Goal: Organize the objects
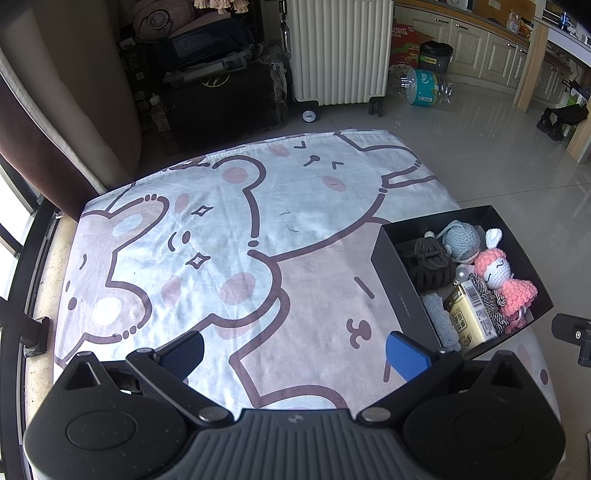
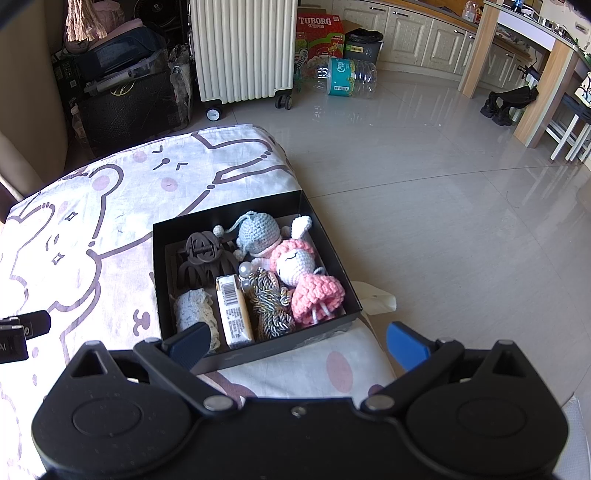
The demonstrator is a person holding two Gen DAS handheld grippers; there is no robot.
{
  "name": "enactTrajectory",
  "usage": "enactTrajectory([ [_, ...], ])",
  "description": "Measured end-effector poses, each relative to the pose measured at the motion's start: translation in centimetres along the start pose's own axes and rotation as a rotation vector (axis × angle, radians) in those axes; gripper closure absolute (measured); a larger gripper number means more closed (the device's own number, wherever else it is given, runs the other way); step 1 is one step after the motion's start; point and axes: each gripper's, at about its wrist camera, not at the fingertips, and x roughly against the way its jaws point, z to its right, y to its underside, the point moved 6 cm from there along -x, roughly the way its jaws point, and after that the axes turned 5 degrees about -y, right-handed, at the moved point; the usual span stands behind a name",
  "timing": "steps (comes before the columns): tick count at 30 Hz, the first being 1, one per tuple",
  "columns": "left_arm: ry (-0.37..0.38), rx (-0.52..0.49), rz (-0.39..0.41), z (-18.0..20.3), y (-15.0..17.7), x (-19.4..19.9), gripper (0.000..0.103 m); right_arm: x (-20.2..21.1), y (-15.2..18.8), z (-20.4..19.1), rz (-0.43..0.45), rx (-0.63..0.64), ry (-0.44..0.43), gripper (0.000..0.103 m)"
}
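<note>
A black box (image 2: 161,280) (image 1: 397,284) sits at the right edge of a cartoon-print cloth (image 1: 221,240) (image 2: 92,221). Inside lie a dark hair claw (image 2: 205,260) (image 1: 430,264), a grey-blue crochet doll (image 2: 258,232) (image 1: 461,238), a pink crochet bunny doll (image 2: 306,277) (image 1: 498,280), a yellow carton (image 2: 234,310) (image 1: 469,317), a braided cord bundle (image 2: 271,306) and a pale lace piece (image 2: 194,310). My left gripper (image 1: 295,352) is open over bare cloth, left of the box. My right gripper (image 2: 297,345) is open just in front of the box, empty.
Beyond the cloth stand a white ribbed suitcase (image 2: 243,48), dark bags and boxes (image 2: 125,96), a red Tuborg carton (image 2: 319,33) and a toppled water bottle (image 2: 343,77). Shiny tiled floor (image 2: 443,203) lies right of the table, with wooden furniture legs (image 2: 546,92) further off.
</note>
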Motion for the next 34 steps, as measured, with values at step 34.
enactTrajectory([
  [34,0.003,0.000,-0.004,0.66,0.31,0.02,0.000,0.02,-0.03,0.04,-0.001,0.000,0.000,0.000],
])
